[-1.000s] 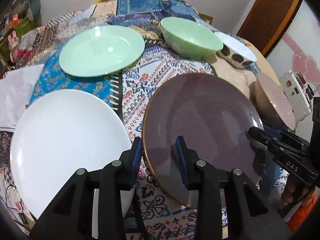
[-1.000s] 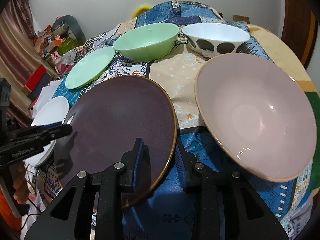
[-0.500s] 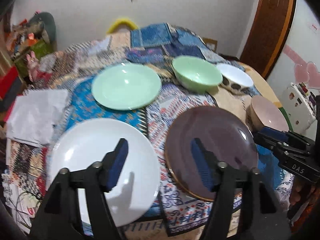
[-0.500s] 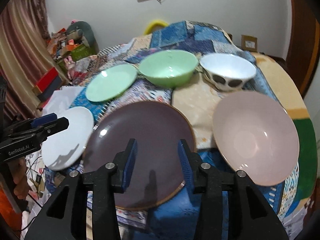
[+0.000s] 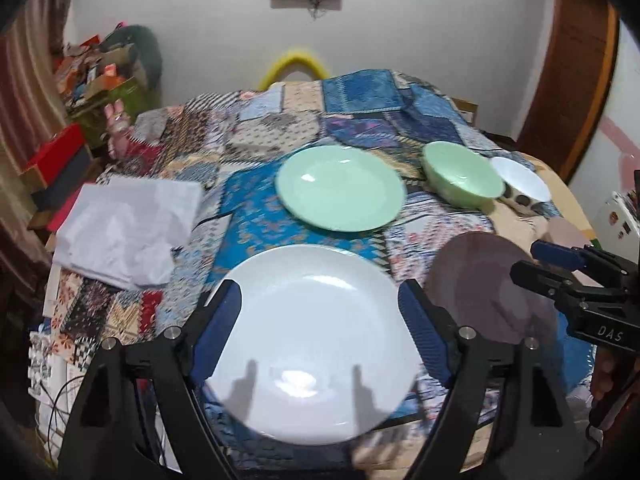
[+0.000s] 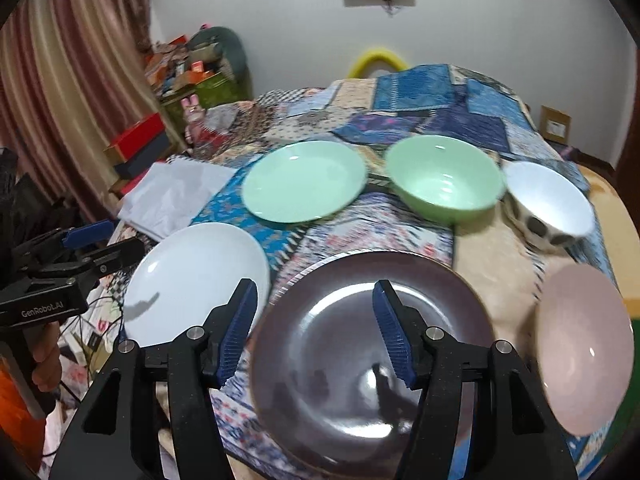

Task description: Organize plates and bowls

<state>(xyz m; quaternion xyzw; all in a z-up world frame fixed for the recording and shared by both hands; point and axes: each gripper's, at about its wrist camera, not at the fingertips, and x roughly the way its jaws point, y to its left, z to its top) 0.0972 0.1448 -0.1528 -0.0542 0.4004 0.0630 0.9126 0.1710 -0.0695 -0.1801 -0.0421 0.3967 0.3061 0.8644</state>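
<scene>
A white plate (image 5: 316,344) lies at the table's near edge, and my left gripper (image 5: 320,332) hovers open and empty above it. A dark purple plate (image 6: 372,360) lies to its right, under my open, empty right gripper (image 6: 314,332). Behind them stand a green plate (image 5: 340,194), a green bowl (image 5: 462,174) and a white bowl with dark spots (image 6: 548,204). A pink bowl (image 6: 584,348) sits at the right edge. The right gripper also shows in the left wrist view (image 5: 560,268), and the left gripper in the right wrist view (image 6: 100,244).
A patchwork cloth (image 5: 280,128) covers the table. Crumpled white paper (image 5: 128,228) lies at its left edge. Boxes and clutter (image 6: 184,76) are piled by the far wall near a curtain (image 6: 60,80). A yellow chair back (image 5: 294,66) rises behind the table.
Both grippers have pulled back and risen from the purple plate, and their jaws have opened wide. The left gripper has shifted left over the white plate.
</scene>
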